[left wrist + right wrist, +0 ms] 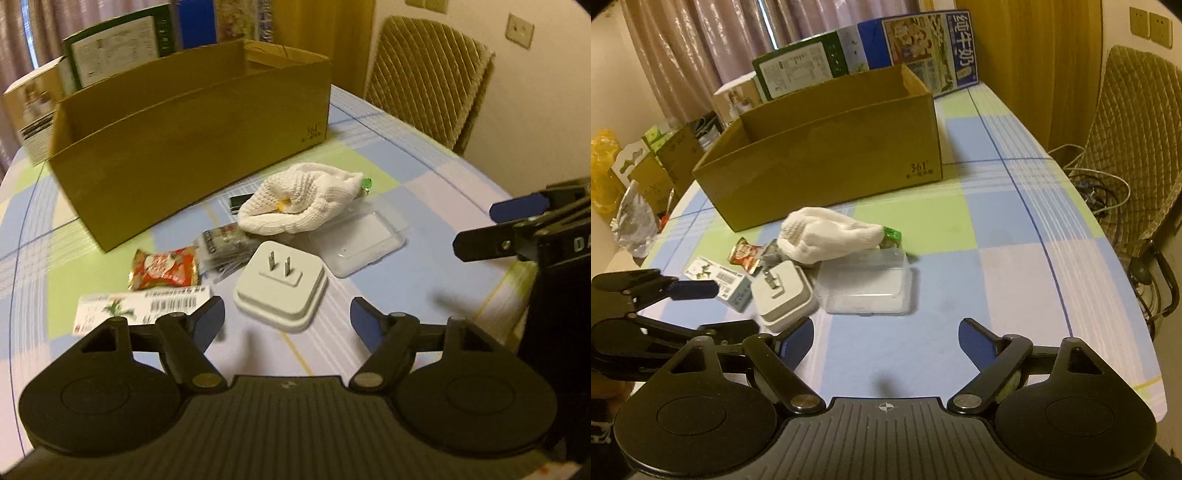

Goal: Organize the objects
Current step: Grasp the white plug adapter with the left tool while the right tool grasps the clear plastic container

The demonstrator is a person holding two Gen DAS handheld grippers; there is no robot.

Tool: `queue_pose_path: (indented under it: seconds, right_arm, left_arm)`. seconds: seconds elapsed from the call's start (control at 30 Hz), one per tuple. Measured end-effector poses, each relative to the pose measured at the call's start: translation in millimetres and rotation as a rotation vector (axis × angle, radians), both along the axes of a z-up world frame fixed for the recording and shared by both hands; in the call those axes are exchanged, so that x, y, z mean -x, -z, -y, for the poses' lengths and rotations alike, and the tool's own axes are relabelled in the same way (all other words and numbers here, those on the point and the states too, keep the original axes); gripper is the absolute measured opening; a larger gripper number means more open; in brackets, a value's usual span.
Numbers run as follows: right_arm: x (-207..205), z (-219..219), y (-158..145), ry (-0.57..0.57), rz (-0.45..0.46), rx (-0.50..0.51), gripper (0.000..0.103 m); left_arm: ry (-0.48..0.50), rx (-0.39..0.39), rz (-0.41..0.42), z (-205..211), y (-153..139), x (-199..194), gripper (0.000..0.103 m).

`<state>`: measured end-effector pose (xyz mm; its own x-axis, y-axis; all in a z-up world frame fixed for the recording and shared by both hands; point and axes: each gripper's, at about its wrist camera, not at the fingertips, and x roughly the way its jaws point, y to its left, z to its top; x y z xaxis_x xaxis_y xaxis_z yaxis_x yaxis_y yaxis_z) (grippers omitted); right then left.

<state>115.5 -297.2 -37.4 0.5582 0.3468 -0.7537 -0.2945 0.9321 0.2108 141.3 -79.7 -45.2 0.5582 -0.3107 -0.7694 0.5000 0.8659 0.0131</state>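
Here, a small cluster of objects is seen on the checked surface, in front of an open cardboard box whose visible interior holds nothing. A white plug adapter, prongs up, lies nearest the left gripper, whose fingers are spread wide and hold nothing. Just beside the adapter, a clear plastic case is found, and a white knitted cloth overlaps its far edge, with a small green item at the cloth's end. A red snack packet, a grey packet and a barcoded white carton lie to the left. The right gripper is held over bare surface near the case, its fingers likewise wide apart and empty. A padded chair stands at the surface's edge.
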Motion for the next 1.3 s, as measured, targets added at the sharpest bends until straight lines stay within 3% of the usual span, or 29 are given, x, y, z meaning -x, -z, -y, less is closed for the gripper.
queue_pose_path:
  seconds: [0.37, 0.43, 0.67, 0.77, 1.13, 1.3]
  right_arm:
    - [-24, 1, 16, 0.039, -0.021, 0.001, 0.084]
    - [-29, -1, 18, 0.036, -0.026, -0.002, 0.084]
    - [-42, -14, 25, 0.005, -0.034, -0.008, 0.085]
    - [-48, -25, 31, -0.020, -0.046, -0.004, 0.088]
    - [-77, -57, 60, -0.057, -0.080, 0.057, 0.091]
    - [-71, -56, 59, -0.090, -0.066, 0.116, 0.086]
  left_arm:
    - [0.019, -0.058, -0.061, 13, 31, -41, 0.071]
    - [-0.003, -0.046, -0.087, 13, 34, -45, 0.066]
    - [-0.254, 0.004, -0.115, 6, 32, -21, 0.063]
    - [-0.319, 0.043, -0.111, -1, 31, -9, 0.063]
    - [-0.321, 0.048, -0.100, -9, 31, -3, 0.064]
    - [-0.304, 0.037, -0.086, -9, 31, -3, 0.065]
